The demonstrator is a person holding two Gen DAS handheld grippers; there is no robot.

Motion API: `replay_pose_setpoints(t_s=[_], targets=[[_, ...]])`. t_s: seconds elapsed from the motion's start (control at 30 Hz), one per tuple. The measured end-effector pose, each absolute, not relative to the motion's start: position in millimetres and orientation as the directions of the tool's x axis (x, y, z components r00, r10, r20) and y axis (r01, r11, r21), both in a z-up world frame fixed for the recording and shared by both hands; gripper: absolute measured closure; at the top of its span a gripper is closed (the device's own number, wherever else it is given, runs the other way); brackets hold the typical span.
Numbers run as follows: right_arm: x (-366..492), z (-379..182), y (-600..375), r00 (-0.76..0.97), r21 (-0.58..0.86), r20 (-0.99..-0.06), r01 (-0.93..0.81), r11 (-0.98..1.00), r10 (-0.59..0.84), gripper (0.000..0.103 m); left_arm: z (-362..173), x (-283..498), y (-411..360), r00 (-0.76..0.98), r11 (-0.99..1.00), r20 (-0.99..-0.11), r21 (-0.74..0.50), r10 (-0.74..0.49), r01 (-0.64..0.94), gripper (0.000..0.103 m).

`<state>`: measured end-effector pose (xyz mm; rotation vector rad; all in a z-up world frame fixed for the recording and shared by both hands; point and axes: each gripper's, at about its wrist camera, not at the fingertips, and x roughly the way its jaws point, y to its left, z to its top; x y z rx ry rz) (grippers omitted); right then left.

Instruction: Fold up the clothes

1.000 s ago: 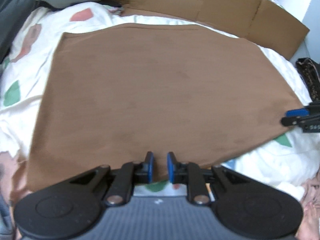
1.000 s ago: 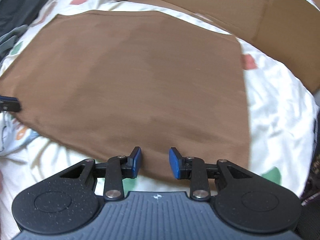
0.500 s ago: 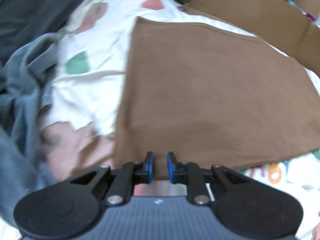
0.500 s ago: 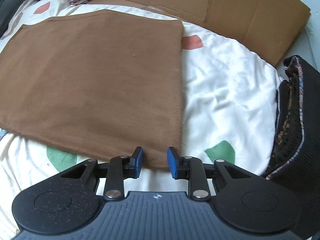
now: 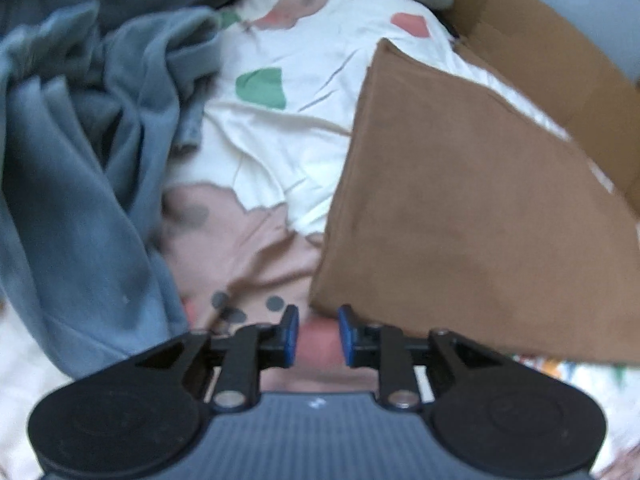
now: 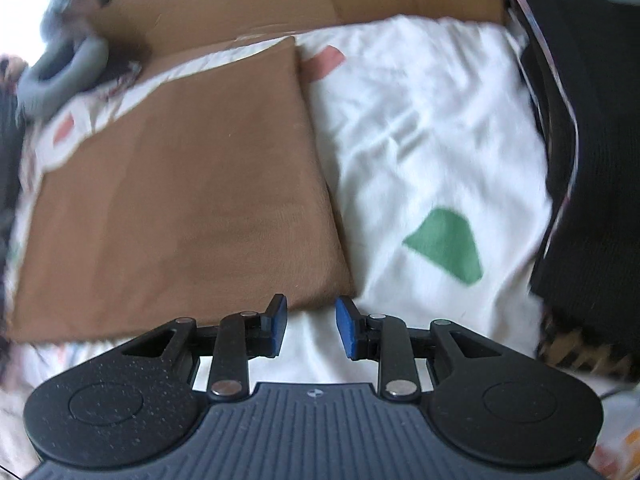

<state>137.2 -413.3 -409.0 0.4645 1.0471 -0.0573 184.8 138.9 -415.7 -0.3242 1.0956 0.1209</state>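
Hovering both over the bed (image 6: pixel 420 152), I hold my left gripper (image 5: pixel 318 334) and right gripper (image 6: pixel 307 326) parted, empty, at the brown garment (image 5: pixel 460 208) corners.

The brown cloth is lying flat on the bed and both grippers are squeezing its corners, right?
Not quite. The brown cloth does lie flat on the bed, but neither gripper is squeezing it. The left gripper and right gripper are both open at its near corners, as each wrist view shows.
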Motion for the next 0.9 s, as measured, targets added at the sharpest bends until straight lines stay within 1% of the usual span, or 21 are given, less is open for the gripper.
replay_pose_setpoints(t_s=[0.17,0.23,0.3,0.37,0.43,0.47,0.5,0.53,0.57,0.6,0.77,0.87,0.9], targets=[[134,-429,-426,0.534,0.481,-0.806,0.337,0.809,0.256,0.068,-432,180,157,0.47,0.856,-0.867,-0.363,-0.165,-0.369,0.07],[134,-437,-432,0.548,0.534,-0.786,0.368,0.762,0.286,0.068,-437,181,162,0.475,0.821,-0.86,-0.402,-0.187,-0.404,0.068],[134,-444,-437,0.567,0.581,-0.763,0.391,0.714,0.31,0.068,-439,182,164,0.489,0.8,-0.847,-0.436,-0.21,-0.412,0.064],[136,-448,-441,0.578,0.613,-0.746,0.405,0.678,0.33,0.068,-441,183,166,0.501,0.786,-0.836,-0.459,-0.225,-0.415,0.064],[138,-451,-445,0.586,0.637,-0.733,0.414,0.65,0.346,0.069,-443,184,167,0.512,0.77,-0.825,-0.482,-0.239,-0.417,0.064],[138,-451,-446,0.586,0.644,-0.73,0.416,0.643,0.352,0.069,-444,184,168,0.517,0.762,-0.82,-0.492,-0.244,-0.42,0.069],[139,-451,-447,0.587,0.648,-0.728,0.42,0.636,0.355,0.08,-445,183,170,0.52,0.754,-0.819,-0.495,-0.241,-0.432,0.079],[139,-451,-448,0.588,0.652,-0.726,0.422,0.63,0.357,0.089,-446,182,171,0.522,0.746,-0.82,-0.497,-0.237,-0.443,0.082],[139,-449,-449,0.591,0.655,-0.723,0.422,0.627,0.357,0.092,-448,180,172,0.52,0.741,-0.822,-0.496,-0.232,-0.452,0.09],[139,-448,-451,0.595,0.658,-0.72,0.421,0.625,0.358,0.095,-448,178,174,0.525,0.734,-0.818,-0.502,-0.233,-0.457,0.091],[136,-449,-456,0.618,0.698,-0.688,0.416,0.583,0.381,0.094,-447,172,177,0.56,0.704,-0.788,-0.548,-0.255,-0.452,0.092],[136,-456,-458,0.621,0.718,-0.675,0.427,0.55,0.399,0.091,-457,171,183,0.565,0.652,-0.777,-0.584,-0.278,-0.483,0.086],[136,-458,-458,0.622,0.724,-0.67,0.43,0.539,0.405,0.087,-459,171,184,0.572,0.645,-0.774,-0.587,-0.271,-0.489,0.085]])
